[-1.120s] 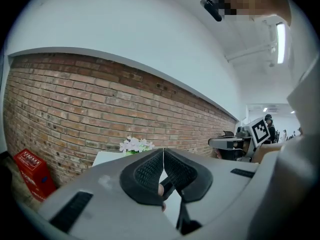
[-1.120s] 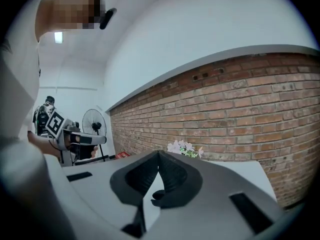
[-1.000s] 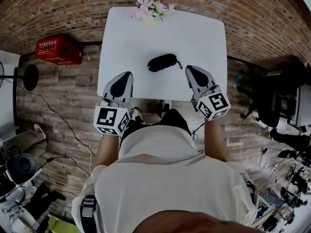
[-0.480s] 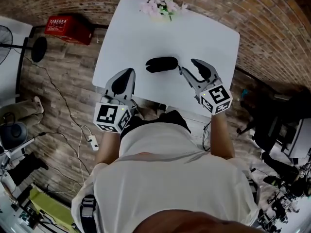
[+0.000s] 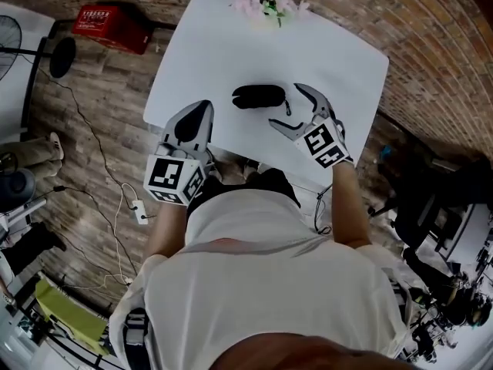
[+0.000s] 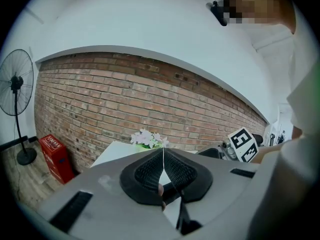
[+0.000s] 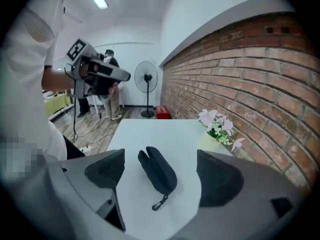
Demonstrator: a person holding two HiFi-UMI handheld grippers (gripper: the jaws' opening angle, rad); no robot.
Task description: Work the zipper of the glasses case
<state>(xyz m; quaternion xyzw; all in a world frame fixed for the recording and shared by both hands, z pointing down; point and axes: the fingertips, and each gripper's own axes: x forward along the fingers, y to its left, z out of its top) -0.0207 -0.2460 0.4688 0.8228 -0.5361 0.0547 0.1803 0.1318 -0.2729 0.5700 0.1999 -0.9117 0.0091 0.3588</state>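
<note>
**Item:** black oblong soft glasses case (image 5: pixel 259 95), lying on the white rectangular table (image 5: pixel 223 45), towards the person's edge.

**Long axis:** across the table as the person faced it. The small dangling clip (image 5: pixel 287 108) pointed to the person's right, and the notched end to the left.

**Right gripper** (image 5: pixel 285 105): the jaws had just been opening and stood wide, holding nothing. The case lay just ahead of them, framed between the pads but untouched. Its clip end was nearest and its length ran roughly along the gripper's own line.

**Left gripper** (image 5: pixel 202 111): pads pressed together on nothing, at the near table edge. It sat to the left of the case and further off.

**Assessment:** the right hand looked better placed, and the clip end seemed the first part it could reach.
</note>
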